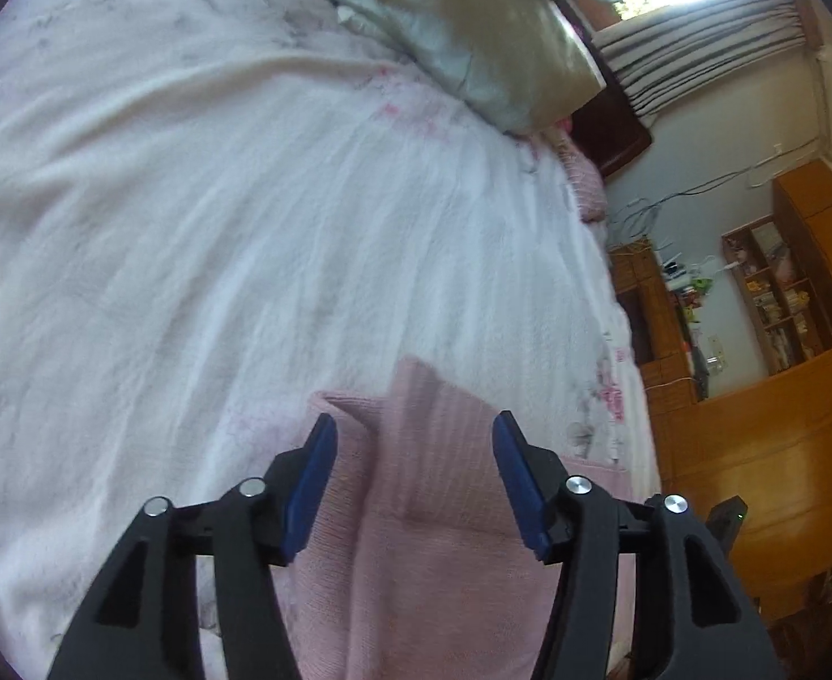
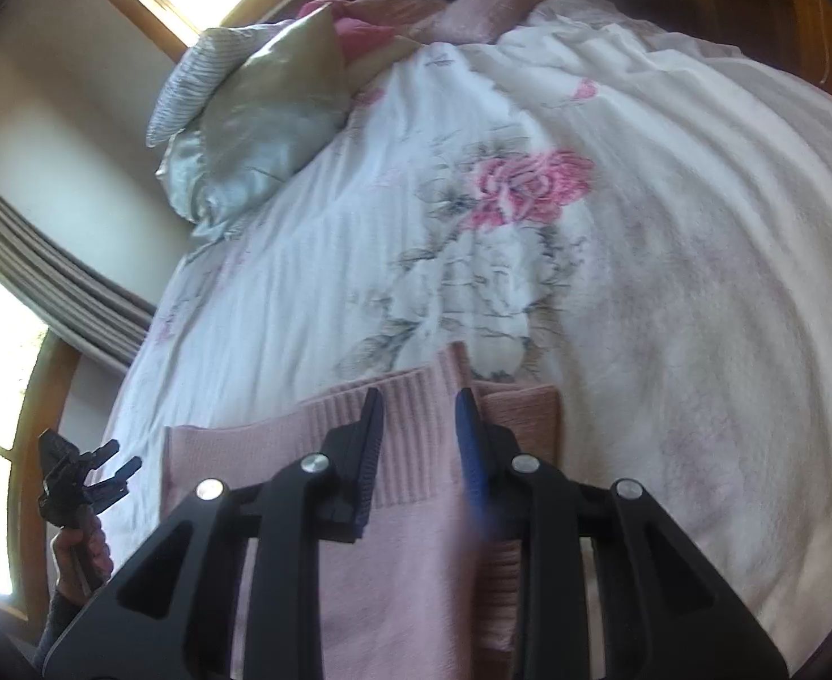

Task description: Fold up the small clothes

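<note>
White floral bedspread (image 2: 670,260) covers the bed, with 2 satin pillows (image 1: 489,39) at its head. Pink knit garment (image 2: 404,538) lies flat at the near edge. Left gripper (image 1: 413,430) hovers wide open; right gripper (image 2: 418,396) gapes narrower, holding nothing.

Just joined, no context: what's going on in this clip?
A person with a handheld gripper in each hand is working on a pink knit sweater spread on a bed with a floral bedspread. Both grippers hang over the sweater with jaws apart, gripping nothing: the left gripper over a raised fold, the right gripper over the ribbed edge. Pillows lie at the far end.
</note>
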